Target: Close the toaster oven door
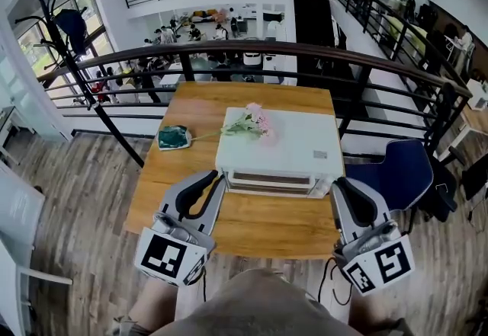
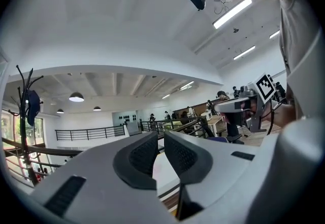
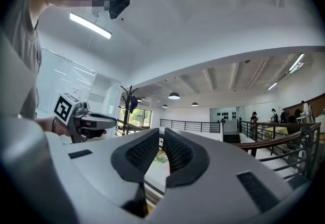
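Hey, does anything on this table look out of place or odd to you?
Yes: a sprig of pink flowers lies loose on top of the white toaster oven, stems pointing toward its left edge. Flowers on an appliance that heats up look out of place. Nothing looks spilled or damaged.

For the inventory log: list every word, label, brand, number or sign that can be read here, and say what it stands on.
No text can be read.
On the toaster oven top, a small grey label: too small to read.
On the left gripper and right gripper cubes, square markers: black-and-white patterns, no letters.
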Motion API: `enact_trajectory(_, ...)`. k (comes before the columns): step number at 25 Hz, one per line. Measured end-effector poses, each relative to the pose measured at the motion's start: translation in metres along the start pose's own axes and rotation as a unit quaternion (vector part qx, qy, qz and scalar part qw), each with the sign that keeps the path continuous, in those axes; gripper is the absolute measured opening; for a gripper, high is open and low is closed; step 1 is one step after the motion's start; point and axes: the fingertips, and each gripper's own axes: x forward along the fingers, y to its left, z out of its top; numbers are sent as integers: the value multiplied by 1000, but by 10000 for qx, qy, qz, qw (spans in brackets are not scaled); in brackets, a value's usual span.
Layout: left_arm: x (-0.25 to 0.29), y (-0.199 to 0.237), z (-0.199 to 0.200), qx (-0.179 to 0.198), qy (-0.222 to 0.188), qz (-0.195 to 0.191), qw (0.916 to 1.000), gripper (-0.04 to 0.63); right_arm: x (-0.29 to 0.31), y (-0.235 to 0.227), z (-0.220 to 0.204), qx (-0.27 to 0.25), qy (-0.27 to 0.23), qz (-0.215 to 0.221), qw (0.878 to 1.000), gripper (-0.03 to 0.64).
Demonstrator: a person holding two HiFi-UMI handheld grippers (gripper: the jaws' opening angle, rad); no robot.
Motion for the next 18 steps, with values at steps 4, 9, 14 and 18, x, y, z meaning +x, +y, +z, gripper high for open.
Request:
enact_trajectory(4, -5, -6, -16, -111, 207, -56, 9997, 51, 1, 8, -15, 23, 229, 50, 9997, 55)
enact_trajectory(9, -10, -10, -30, -187, 315, -84, 9993, 51, 1, 15, -25, 2, 330, 96, 9994, 55)
enact_trajectory(14, -15, -12, -26, -173, 294, -72, 9994, 51, -3, 19, -25, 17, 351, 99, 9993, 55)
enact_trajectory(18, -17, -14, -25, -164, 282, -81, 9994, 51, -8, 19, -26, 192, 339, 89, 9992, 55)
